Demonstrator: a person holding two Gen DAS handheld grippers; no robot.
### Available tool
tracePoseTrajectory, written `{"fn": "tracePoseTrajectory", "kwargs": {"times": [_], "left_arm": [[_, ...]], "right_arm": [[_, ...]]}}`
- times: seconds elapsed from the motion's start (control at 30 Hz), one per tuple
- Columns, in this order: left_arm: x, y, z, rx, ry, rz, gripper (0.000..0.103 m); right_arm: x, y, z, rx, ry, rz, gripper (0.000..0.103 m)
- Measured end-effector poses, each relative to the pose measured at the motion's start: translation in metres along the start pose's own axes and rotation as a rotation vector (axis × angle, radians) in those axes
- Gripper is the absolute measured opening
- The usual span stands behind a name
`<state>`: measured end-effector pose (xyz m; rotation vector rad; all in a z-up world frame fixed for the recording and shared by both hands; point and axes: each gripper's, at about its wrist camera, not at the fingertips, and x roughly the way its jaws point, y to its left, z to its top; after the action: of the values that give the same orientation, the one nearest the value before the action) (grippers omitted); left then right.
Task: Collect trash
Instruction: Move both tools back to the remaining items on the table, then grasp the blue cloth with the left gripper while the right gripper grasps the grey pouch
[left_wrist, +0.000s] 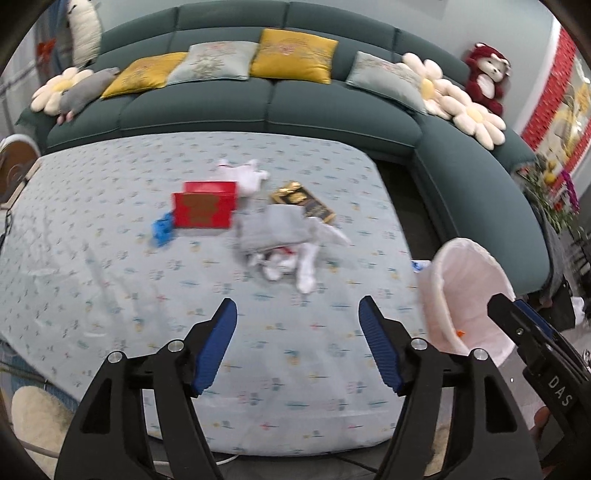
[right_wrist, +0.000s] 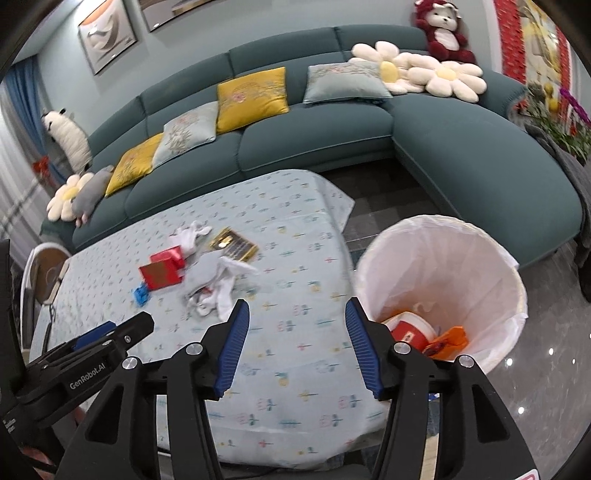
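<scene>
Two grippers hover empty over the near table edge, the left gripper (left_wrist: 297, 314) and right gripper (right_wrist: 295, 317) both spread wide. Going left to right, a blue scrap (left_wrist: 162, 229), red box (left_wrist: 205, 206), crumpled tissues (left_wrist: 284, 243) and gold wrapper (left_wrist: 303, 201) crowd mid-table. Best to pinch one loose tissue first, clear of the box. The lined bin (right_wrist: 443, 280) waits just beside the table's right end.

Printed cloth tablecloth (left_wrist: 110, 258), matt fabric sofa (left_wrist: 332, 110), thin plastic bin liner (right_wrist: 461, 258), ribbed blue fingers (left_wrist: 218, 347), glossy floor (right_wrist: 546, 387)
</scene>
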<state>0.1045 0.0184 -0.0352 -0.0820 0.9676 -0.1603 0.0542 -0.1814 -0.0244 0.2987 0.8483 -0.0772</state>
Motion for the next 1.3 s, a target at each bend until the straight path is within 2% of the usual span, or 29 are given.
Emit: {"fn": "tracePoseTrajectory", "kwargs": {"times": [0.27, 0.63, 1.0, 1.3], "left_arm": [[-0.002, 0.059, -0.005, -0.075, 0.002, 0.048, 0.066], [0.014, 0.116, -0.001, -0.103, 0.020, 0.109, 0.067], [0.075, 0.171, 0.025, -0.148, 0.094, 0.133, 0.067], [0.130, 0.185, 0.056, -0.126, 0.124, 0.127, 0.066]], "right_arm": [[0.014, 0.039, -0.008, -0.037, 0.043, 0.024, 0.055], [0.051, 0.084, -0.014, -0.082, 0.107, 0.050, 0.055], [0.110, 0.110, -0.004, -0.090, 0.174, 0.056, 0.055], [0.167, 0.126, 0.016, -0.092, 0.201, 0.051, 0.055]]}}
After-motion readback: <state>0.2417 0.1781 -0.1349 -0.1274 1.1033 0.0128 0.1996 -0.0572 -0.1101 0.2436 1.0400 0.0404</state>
